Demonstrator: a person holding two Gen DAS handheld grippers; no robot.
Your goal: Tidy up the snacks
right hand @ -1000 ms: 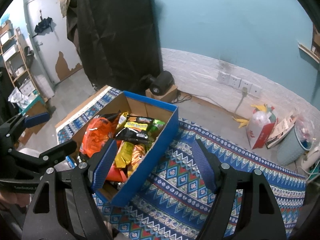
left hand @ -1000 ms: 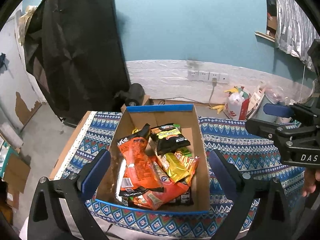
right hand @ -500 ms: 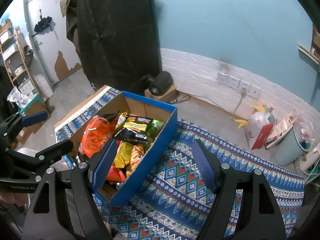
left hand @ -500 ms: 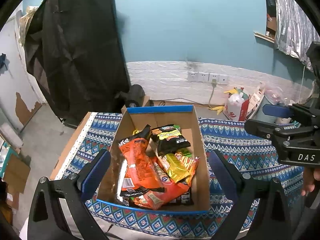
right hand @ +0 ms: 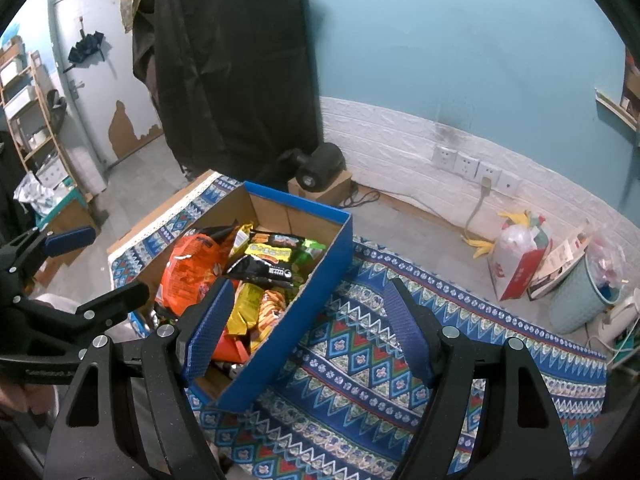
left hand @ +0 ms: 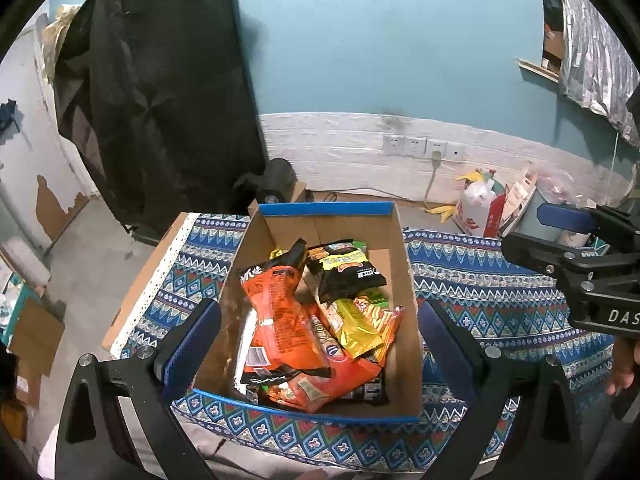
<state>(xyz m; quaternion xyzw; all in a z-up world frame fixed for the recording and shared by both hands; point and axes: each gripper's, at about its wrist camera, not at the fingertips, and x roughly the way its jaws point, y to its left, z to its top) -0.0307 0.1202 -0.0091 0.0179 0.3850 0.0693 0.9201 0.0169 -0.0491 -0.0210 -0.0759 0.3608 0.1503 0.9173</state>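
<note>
Both tongs gape w/ nothing between: left gripper (left hand: 318,342), right gripper (right hand: 310,330). Snack packets (left hand: 316,316) sit in blue cardboard box (left hand: 404,280) ahead of left tong, front-left of right. Patterned cloth (right hand: 360,364) under box; teal wall (right hand: 460,40), white brick panel w/ sockets (right hand: 476,166) beyond.

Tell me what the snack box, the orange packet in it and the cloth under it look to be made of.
Snack box: cardboard, with raw brown inner walls and a glossy blue outside. Orange packet: thin plastic or foil film, crinkled, with shiny highlights. Cloth: probably woven fabric, matte, printed in a geometric pattern; its weave is too fine to confirm.
</note>
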